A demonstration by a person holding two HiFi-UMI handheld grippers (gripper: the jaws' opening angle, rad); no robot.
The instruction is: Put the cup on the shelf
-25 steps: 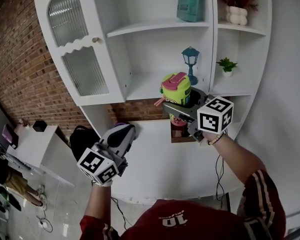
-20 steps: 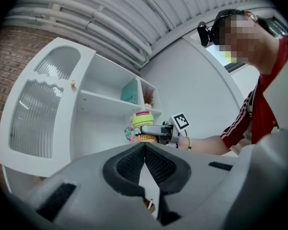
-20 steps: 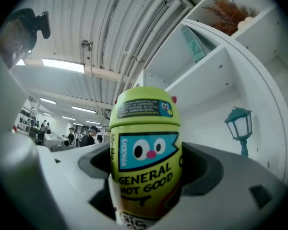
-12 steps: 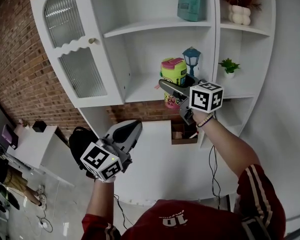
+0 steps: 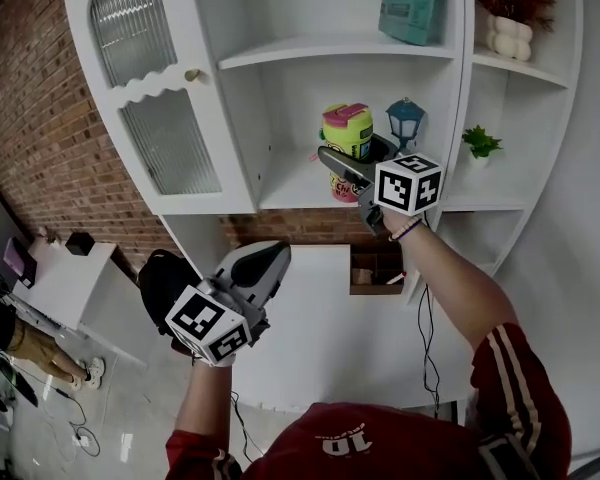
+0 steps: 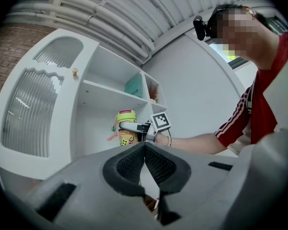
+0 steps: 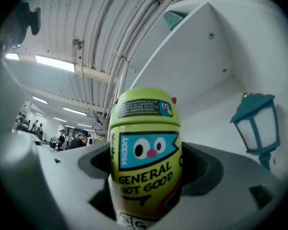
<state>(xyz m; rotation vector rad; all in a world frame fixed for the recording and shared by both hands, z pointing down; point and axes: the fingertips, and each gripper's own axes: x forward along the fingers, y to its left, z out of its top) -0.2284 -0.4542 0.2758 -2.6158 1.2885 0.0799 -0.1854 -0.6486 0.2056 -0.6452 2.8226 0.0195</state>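
A lime-green cup (image 5: 348, 144) with a pink lid and cartoon print is clamped upright between the jaws of my right gripper (image 5: 346, 164), over the middle shelf board (image 5: 290, 190) of the white shelf unit. In the right gripper view the cup (image 7: 145, 152) fills the gap between the jaws of the right gripper (image 7: 146, 174). My left gripper (image 5: 265, 265) hangs low at the left, away from the shelf, shut with nothing in it. In the left gripper view its jaws (image 6: 144, 164) meet, and the cup (image 6: 126, 128) shows far off.
A teal lantern (image 5: 406, 126) stands just right of the cup on the same shelf. A small potted plant (image 5: 480, 143) sits in the right bay, a teal book (image 5: 412, 3) above. A glass cabinet door (image 5: 150, 88) closes the left side.
My right gripper has carried the cup up and further into the middle shelf bay, beside the lantern. The left gripper has stayed low, barely shifting.
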